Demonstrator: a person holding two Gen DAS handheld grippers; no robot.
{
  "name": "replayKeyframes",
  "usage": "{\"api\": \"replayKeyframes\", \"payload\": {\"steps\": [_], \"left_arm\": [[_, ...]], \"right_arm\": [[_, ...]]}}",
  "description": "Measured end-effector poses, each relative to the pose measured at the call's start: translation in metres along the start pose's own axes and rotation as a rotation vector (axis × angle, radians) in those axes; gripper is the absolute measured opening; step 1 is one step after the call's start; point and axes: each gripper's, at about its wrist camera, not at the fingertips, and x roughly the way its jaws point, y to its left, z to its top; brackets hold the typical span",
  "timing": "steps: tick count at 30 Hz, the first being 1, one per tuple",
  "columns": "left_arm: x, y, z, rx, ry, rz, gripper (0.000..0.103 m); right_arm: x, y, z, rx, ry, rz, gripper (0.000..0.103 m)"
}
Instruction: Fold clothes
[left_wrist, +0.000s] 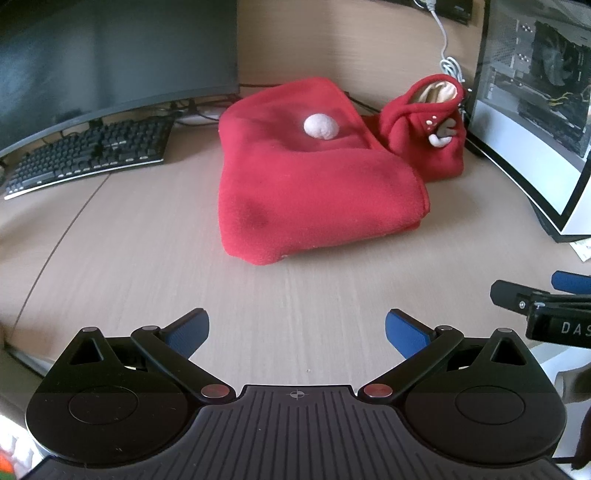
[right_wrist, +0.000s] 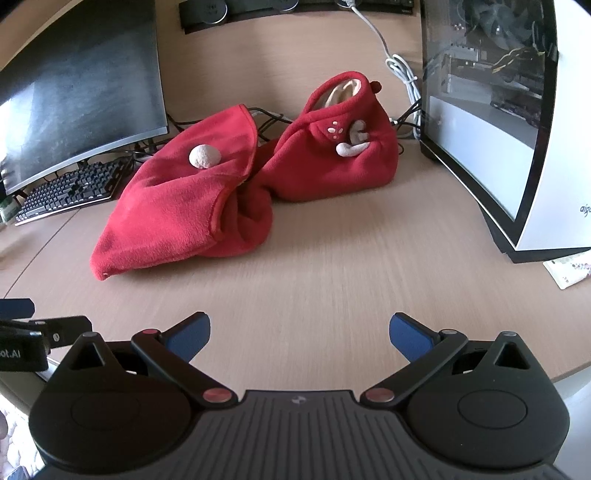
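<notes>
Reading "DAS": right hand-held gripper (left_wrist: 546, 295)

Red fleece garment (left_wrist: 306, 184) lies folded, its hood (right_wrist: 347, 147) bunched upright.

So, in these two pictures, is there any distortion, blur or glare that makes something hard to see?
Left wrist view: fisheye bends the monitor and the desk edge; the red garment is sharp. Right wrist view: the same bending; the desk grain near the right gripper is smeared; reflections on the glass panel of the computer case hide part of its inside.
</notes>
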Motion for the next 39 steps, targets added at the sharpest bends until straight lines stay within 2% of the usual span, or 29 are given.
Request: {"api": "replayKeyframes", "payload": {"steps": [22, 33, 39], "left_arm": [[0.001, 0.012, -0.005, 0.000, 0.008, -0.031, 0.103], [-0.005, 0.031, -0.007, 0.144, -0.001, -0.063, 0.103], [-0.004, 0.040, -0.008, 0.155, 0.014, -0.092, 0.103]], "right_arm": [[-0.008, 0.006, 0.005, -0.017, -0.014, -0.062, 0.103], [-0.025, 0.027, 0.008, 0.037, -0.050, -0.126, 0.103], [-0.034, 0.034, 0.007, 0.048, -0.044, -0.165, 0.103]]}}
